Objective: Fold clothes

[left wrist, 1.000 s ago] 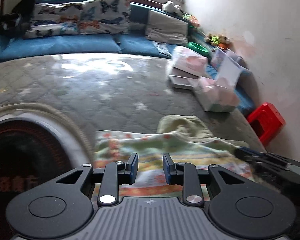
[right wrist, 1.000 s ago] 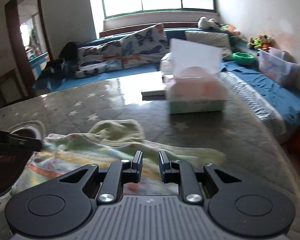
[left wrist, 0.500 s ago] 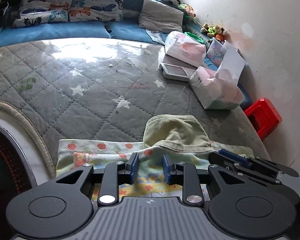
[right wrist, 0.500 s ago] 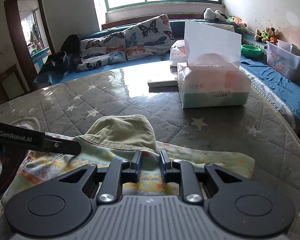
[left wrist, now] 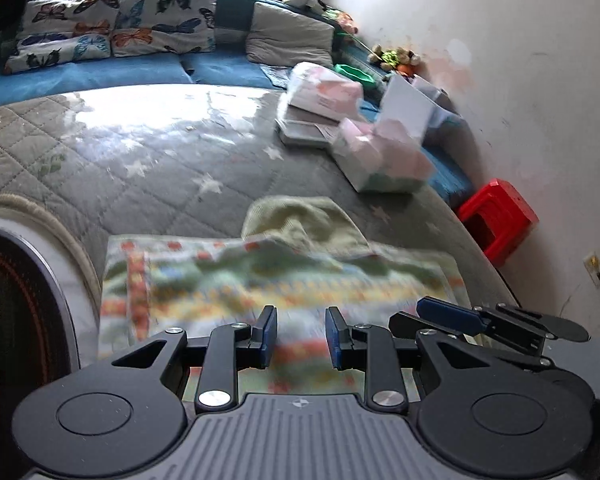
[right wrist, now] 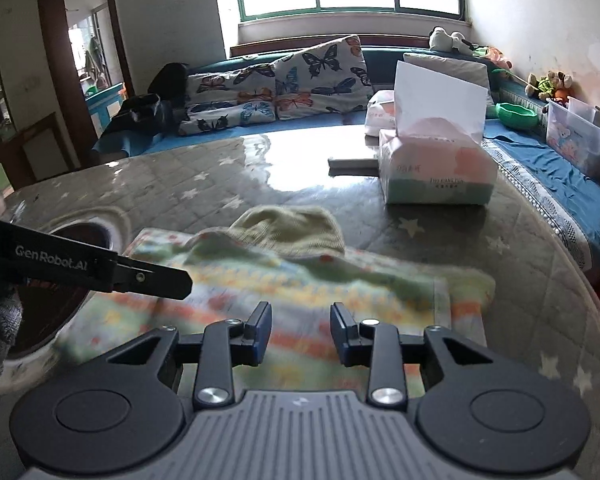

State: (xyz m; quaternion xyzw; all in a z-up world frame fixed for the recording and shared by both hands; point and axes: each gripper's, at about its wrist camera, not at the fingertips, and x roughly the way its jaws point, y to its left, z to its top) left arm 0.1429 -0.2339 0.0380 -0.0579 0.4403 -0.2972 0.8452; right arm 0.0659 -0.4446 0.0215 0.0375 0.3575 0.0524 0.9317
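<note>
A small pale green garment with coloured stripes and a ribbed olive hood [left wrist: 300, 220] lies folded flat on the grey quilted table [left wrist: 148, 168]; it also shows in the right wrist view [right wrist: 300, 280]. My left gripper [left wrist: 300, 336] is open and empty just above the garment's [left wrist: 284, 276] near edge. My right gripper [right wrist: 300, 332] is open and empty above the same edge. The right gripper's fingers [left wrist: 452, 312] show at the right of the left wrist view; the left gripper's finger [right wrist: 140, 276] shows at the left of the right wrist view.
A tissue pack [right wrist: 436, 172] and a flat grey device [left wrist: 304, 132] stand at the table's far right. A round dark cooktop [left wrist: 16, 304] is set in the table at left. A blue sofa with butterfly cushions [right wrist: 276, 84] lies behind. A red stool [left wrist: 500, 216] stands at right.
Both grippers have opened wider and pulled back toward me from the garment. The garment now lies flat on the table, blurred by motion.
</note>
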